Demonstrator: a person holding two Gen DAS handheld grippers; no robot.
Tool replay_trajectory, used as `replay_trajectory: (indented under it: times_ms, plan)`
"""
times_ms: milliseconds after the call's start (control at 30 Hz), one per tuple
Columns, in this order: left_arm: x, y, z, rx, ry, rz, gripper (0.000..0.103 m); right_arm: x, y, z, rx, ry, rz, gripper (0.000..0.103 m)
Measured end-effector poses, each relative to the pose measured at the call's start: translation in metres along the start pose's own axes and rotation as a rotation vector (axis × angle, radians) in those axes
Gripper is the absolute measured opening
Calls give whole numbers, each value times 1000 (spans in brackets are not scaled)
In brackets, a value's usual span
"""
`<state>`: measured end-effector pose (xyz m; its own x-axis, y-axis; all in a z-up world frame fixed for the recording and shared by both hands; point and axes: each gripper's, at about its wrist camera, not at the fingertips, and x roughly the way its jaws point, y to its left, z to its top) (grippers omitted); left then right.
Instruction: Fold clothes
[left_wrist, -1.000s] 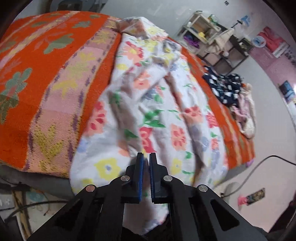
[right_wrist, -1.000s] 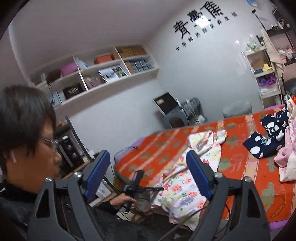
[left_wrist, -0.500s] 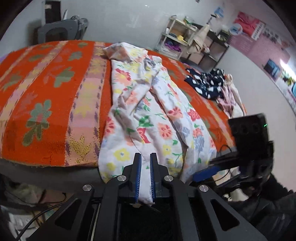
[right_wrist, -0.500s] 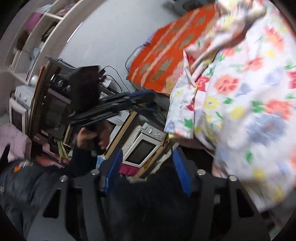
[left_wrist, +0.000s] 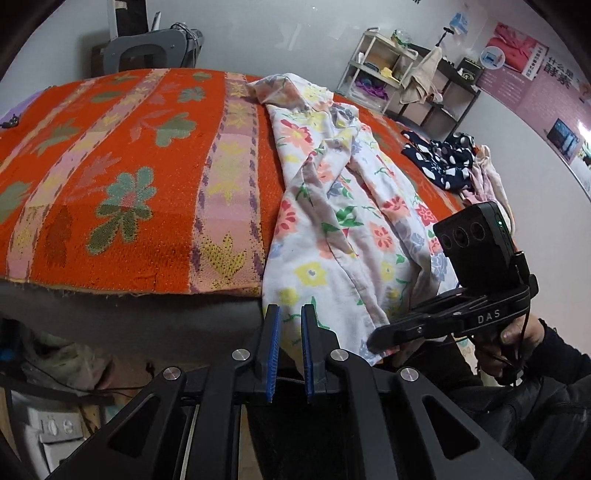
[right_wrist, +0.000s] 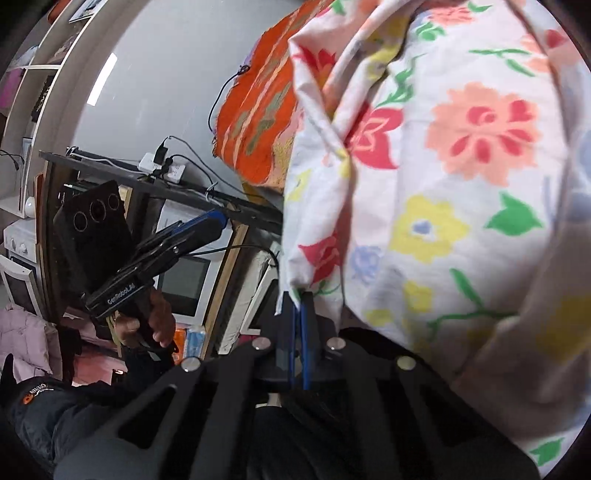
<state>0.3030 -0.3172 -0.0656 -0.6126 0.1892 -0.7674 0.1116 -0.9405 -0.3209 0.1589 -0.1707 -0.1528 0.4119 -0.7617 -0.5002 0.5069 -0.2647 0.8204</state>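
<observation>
A white floral garment (left_wrist: 332, 206) lies lengthwise on the bed, and its near end hangs over the edge. My right gripper (right_wrist: 297, 314) is shut on that hanging hem, with the cloth (right_wrist: 443, 184) filling the view above it. The left wrist view shows the right gripper (left_wrist: 373, 343) biting the hem's lower right corner. My left gripper (left_wrist: 290, 321) is shut just in front of the hanging cloth, which shows through the slit between its pads. From the right wrist view the left gripper (right_wrist: 216, 221) stands apart from the cloth edge, with no fabric on its tips.
An orange patterned bedcover (left_wrist: 129, 166) spans the bed. A navy dotted garment (left_wrist: 439, 158) and pink clothes (left_wrist: 487, 177) lie at the far right. Shelves (left_wrist: 388, 66) and a grey chair (left_wrist: 147, 51) stand behind. Beside the bed are a desk with a power strip (right_wrist: 162, 168) and a white appliance (right_wrist: 184, 280).
My right gripper swung down from looking across the room to the garment's hanging hem and closed on it. My left gripper drew back from the bed, and cloth no longer sits deep between its pads.
</observation>
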Motion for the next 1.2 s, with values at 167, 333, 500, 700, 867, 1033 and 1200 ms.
replay_trajectory:
  times_ms: [167, 333, 500, 700, 867, 1033, 1200]
  plan:
    - [-7, -1, 7, -7, -14, -32, 8, -47, 45, -18, -106, -55, 32, 3]
    - [13, -21, 18, 53, 7, -40, 8, -47, 36, -58, -39, 45, -60, 3]
    - [45, -50, 32, 106, 34, -78, 8, -11, -12, -86, 89, 189, -170, 6]
    - [73, -88, 35, 239, 75, -75, 8, -26, 5, -84, 28, 180, -283, 18]
    - [107, -85, 18, 225, 158, -66, 8, -53, 31, -81, -84, 49, -344, 49]
    - [68, -85, 33, 224, 40, -183, 8, -89, 30, -77, -68, -17, -344, 49]
    - [52, -84, 120, 242, -75, -60, 8, -151, 62, -8, -217, -191, -442, 49]
